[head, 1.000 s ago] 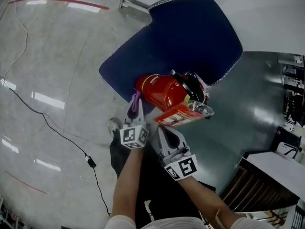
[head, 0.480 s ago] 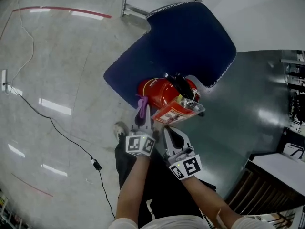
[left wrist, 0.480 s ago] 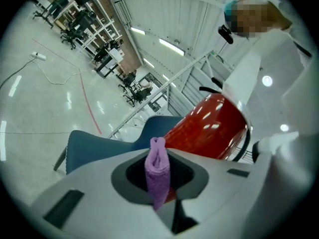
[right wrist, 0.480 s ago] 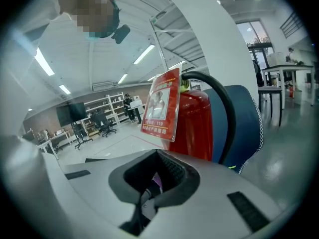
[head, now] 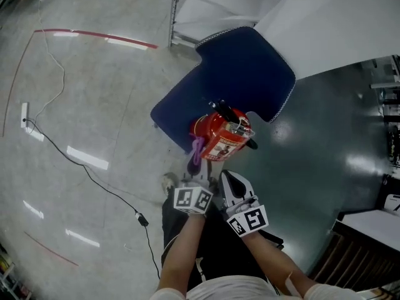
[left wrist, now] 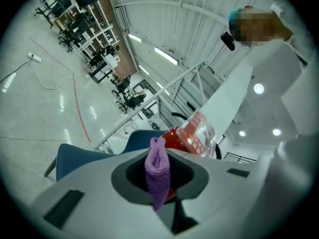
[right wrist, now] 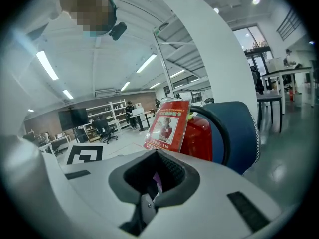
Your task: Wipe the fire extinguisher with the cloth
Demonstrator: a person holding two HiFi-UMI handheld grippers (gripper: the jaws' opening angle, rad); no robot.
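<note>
A red fire extinguisher (head: 211, 130) with a black hose and a laminated red card (head: 225, 144) sits on the seat of a blue chair (head: 250, 74). My left gripper (head: 195, 165) is shut on a purple cloth (head: 198, 149), which sticks up just beside the extinguisher's lower left side. In the left gripper view the cloth (left wrist: 157, 171) is pinched between the jaws, with the extinguisher (left wrist: 172, 137) behind it. My right gripper (head: 226, 179) is below the extinguisher, jaws together and empty. The right gripper view has the extinguisher (right wrist: 200, 136) and card (right wrist: 168, 123) just ahead.
A black cable (head: 94, 180) and a power strip (head: 24, 114) lie on the pale floor at left, beside a red floor line (head: 94, 37). A white table (head: 337, 24) and a metal frame (head: 177, 11) stand behind the chair. My shoe (head: 167, 183) is below the chair.
The view has pulled back, so chair and extinguisher sit smaller and farther off. Both grippers have dropped lower in the picture; the left still holds the cloth by the extinguisher's side.
</note>
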